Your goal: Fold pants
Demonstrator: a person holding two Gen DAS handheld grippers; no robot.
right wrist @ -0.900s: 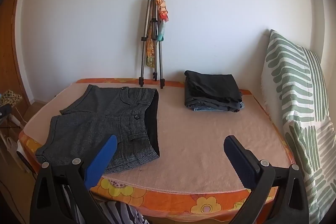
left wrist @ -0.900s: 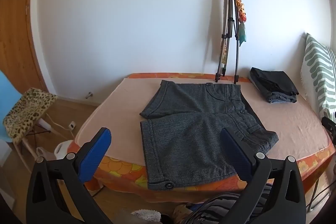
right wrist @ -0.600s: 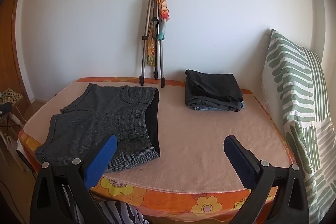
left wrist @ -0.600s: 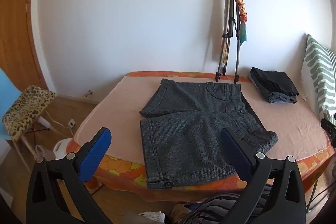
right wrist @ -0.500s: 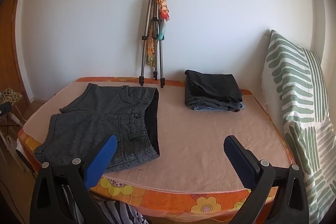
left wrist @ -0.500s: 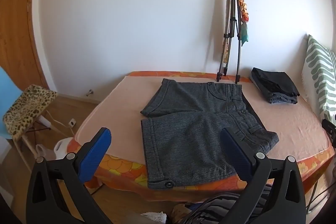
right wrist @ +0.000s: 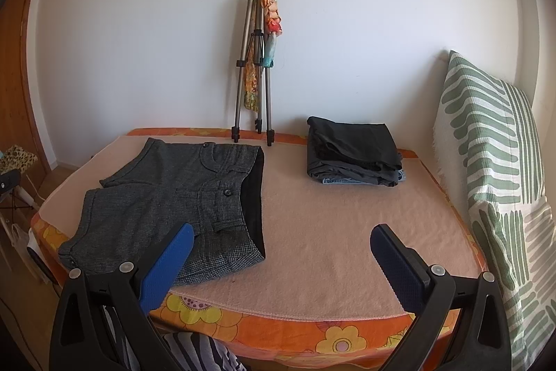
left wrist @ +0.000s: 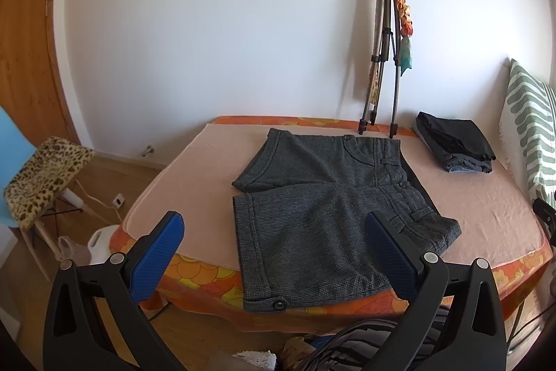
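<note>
1. Jaws wide apart on both the left gripper [left wrist: 274, 242] and the right gripper [right wrist: 281, 246]; nothing between them, both hang short of the bed [right wrist: 347, 232], angled down at it.
2. Near edge of bed: grey shorts [left wrist: 326, 218] lie flat on the pink cover, waistband to the right, legs to the left, the near leg's hem hanging slightly over the edge.
3. Shorts look spread out, both legs side by side, not yet doubled over. No fold done on them, as far as I can judge.
4. Left to do: bring one leg over the other, then fold across; grip points probably waistband corner and near hem.
5. Further right on the bed: stack of folded dark clothes [right wrist: 354, 148], well apart from the shorts, probably finished items.
6. Right edge: striped green-white pillow [right wrist: 493, 169] upright.
7. Far back: tripod [right wrist: 253, 65] against the wall, bright cloth hung on it.
</note>
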